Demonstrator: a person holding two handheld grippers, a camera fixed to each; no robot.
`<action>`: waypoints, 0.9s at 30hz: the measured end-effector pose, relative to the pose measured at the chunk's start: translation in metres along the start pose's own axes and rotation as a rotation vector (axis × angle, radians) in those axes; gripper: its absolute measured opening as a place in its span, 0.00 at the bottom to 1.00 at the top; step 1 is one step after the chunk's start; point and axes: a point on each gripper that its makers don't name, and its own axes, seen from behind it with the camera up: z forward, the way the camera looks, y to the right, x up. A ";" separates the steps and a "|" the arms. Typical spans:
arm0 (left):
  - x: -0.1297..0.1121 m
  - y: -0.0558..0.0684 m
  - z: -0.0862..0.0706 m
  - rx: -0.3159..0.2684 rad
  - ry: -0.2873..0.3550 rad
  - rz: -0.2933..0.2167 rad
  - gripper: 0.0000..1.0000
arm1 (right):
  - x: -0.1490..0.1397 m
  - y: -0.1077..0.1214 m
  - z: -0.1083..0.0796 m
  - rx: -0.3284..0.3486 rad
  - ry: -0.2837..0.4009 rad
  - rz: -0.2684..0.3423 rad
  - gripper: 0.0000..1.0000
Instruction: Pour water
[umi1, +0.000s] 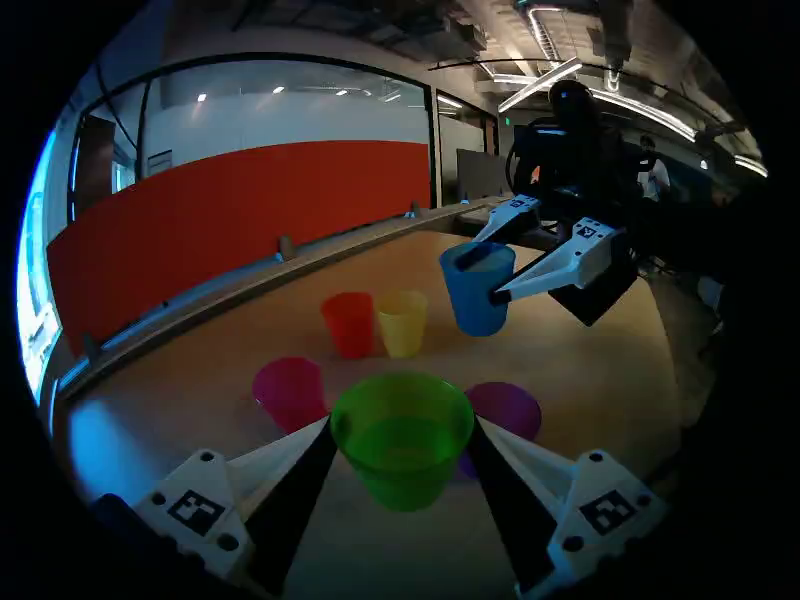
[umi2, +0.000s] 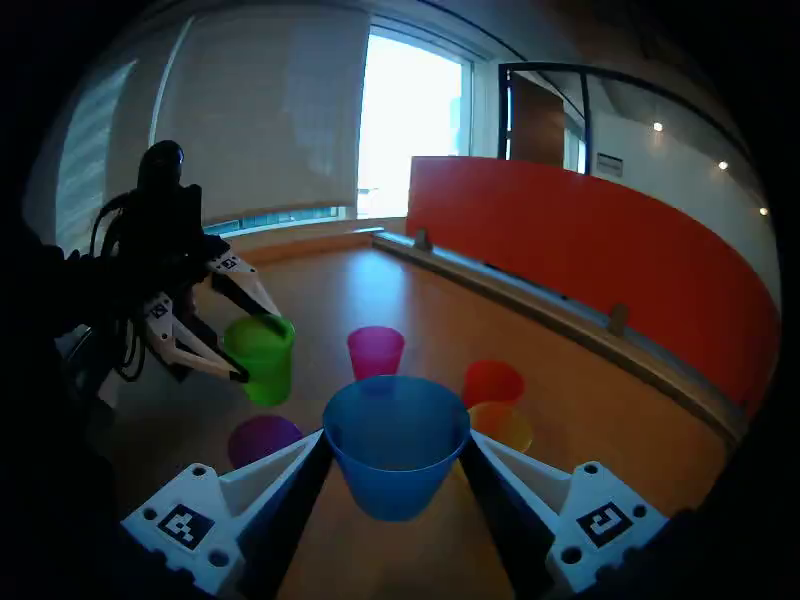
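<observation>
A green cup (umi1: 403, 455) sits clamped between the left tongs (umi1: 400, 425). A blue cup (umi2: 396, 470) is gripped likewise by the right tongs (umi2: 395, 437), over the counter (umi1: 600, 390) near a red cup (umi1: 349, 322) and a yellow cup (umi1: 402, 322).
</observation>
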 end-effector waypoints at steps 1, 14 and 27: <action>-0.003 0.000 0.000 0.000 -0.006 0.000 0.87 | -0.001 0.000 0.001 0.002 -0.003 0.001 0.90; -0.023 -0.001 0.008 -0.005 -0.068 0.010 0.87 | -0.026 -0.002 0.016 0.015 -0.054 0.008 0.90; -0.039 0.000 0.012 -0.024 -0.135 0.025 0.87 | -0.041 -0.004 0.027 0.031 -0.109 -0.016 0.90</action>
